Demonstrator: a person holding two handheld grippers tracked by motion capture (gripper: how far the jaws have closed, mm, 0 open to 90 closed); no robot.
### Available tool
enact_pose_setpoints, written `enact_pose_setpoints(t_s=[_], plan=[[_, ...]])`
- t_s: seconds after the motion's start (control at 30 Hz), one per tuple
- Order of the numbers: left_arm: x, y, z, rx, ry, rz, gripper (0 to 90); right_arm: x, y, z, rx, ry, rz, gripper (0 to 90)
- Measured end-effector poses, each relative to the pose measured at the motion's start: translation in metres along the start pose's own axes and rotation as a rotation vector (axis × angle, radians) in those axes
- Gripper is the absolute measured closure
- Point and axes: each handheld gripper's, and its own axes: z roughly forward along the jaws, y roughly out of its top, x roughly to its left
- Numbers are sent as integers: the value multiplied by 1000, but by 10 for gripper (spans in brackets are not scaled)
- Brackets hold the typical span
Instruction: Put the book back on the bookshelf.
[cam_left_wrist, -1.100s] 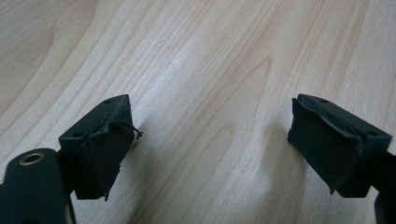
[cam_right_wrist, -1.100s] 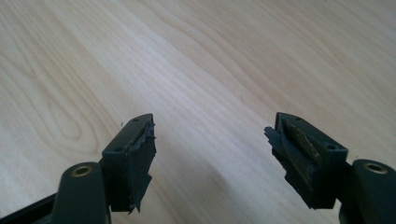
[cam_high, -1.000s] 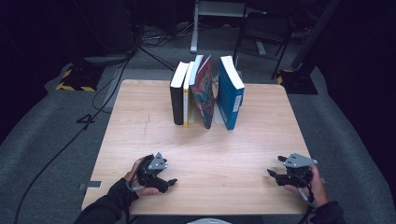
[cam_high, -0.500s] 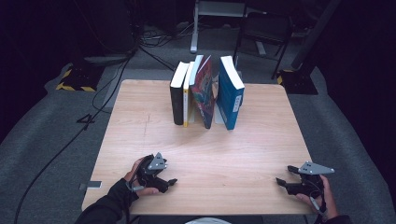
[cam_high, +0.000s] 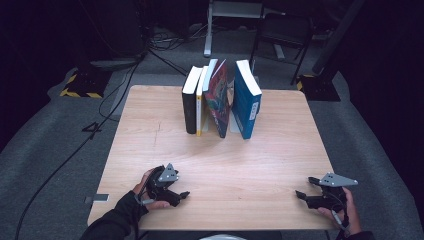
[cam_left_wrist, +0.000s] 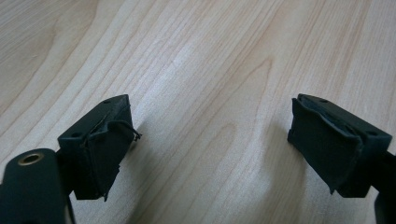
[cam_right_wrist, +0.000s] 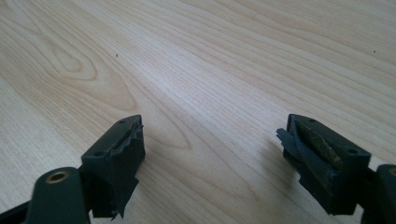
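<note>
Several books stand upright in a row at the far middle of the wooden table: a black one, a thin yellow-spined one, a colourful one leaning left, and a blue one. My left gripper rests near the front edge at the left, open, with only bare wood between its jaws. My right gripper lies by the front right corner. Its jaws have just been opening and stand wide apart with nothing between them.
Grey carpet surrounds the table, with black cables trailing at the left. A yellow-and-black striped base sits at the far left. A chair and a metal stand are behind the table.
My right gripper has moved toward the near edge and a little down, settling by the front right corner. The left gripper and the books have not moved.
</note>
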Motion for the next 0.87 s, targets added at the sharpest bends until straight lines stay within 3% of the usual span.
enact_pose_setpoints(t_s=[0.87], plan=[[2, 1, 1, 2, -11, 5, 135, -2, 0, 1, 2, -3, 17, 192]])
